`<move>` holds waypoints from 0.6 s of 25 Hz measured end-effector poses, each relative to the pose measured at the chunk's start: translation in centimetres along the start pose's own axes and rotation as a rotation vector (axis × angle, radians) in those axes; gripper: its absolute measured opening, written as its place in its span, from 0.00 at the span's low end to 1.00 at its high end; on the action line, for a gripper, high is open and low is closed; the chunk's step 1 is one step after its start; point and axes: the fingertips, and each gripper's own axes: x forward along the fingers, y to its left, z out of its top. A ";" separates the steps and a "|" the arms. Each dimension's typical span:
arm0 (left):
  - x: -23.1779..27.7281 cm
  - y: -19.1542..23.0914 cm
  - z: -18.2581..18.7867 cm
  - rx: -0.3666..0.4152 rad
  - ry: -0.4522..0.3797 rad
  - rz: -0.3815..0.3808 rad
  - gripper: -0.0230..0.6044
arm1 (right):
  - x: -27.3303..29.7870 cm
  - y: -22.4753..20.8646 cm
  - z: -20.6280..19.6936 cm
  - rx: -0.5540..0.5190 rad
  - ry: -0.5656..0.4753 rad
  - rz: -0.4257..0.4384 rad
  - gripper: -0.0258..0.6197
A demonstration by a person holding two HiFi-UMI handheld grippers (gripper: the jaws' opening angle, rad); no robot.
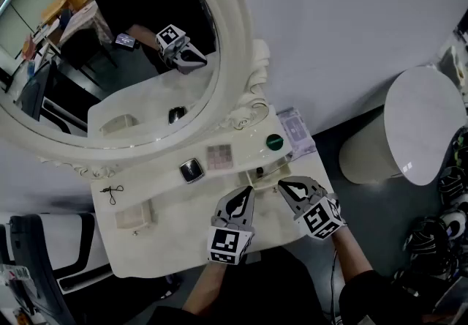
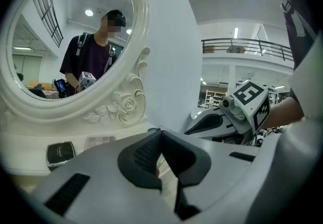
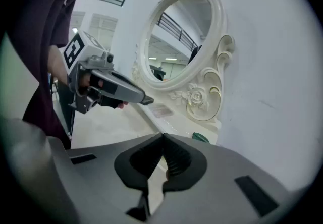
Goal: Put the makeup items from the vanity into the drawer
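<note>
1. Makeup items lie on the cream vanity top [image 1: 175, 232], along the foot of the oval white-framed mirror [image 1: 235, 38]. The black square compact [image 1: 191, 170] sits just beside the pink rectangular eyeshadow palette [image 1: 219, 157]. The round dark-green jar [image 1: 274, 142] is further right.
2. A clear lilac rectangular box [image 1: 296, 128] sits at the right rear corner, next to the jar.
3. A small cream box [image 1: 265, 172] stands just ahead of both gripper tips. Cannot tell whether it is a drawer or whether it stands open.
4. Left gripper [image 1: 249, 190]: jaws closed, tips together, above the vanity top.
5. Right gripper [image 1: 282, 185]: jaws closed tip to tip, beside the left gripper, not touching it.
6. A second cream box [image 1: 135, 215] and a thin black clip [image 1: 111, 192] lie well to the left.
</note>
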 end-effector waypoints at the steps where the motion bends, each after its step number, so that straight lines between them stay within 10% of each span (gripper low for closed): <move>1: -0.3 -0.2 0.2 0.003 -0.006 -0.004 0.06 | -0.4 0.1 0.4 0.035 -0.018 -0.019 0.08; 15: -5.0 -2.7 4.8 0.024 -0.111 -0.100 0.06 | -7.5 2.1 6.6 0.505 -0.369 -0.302 0.08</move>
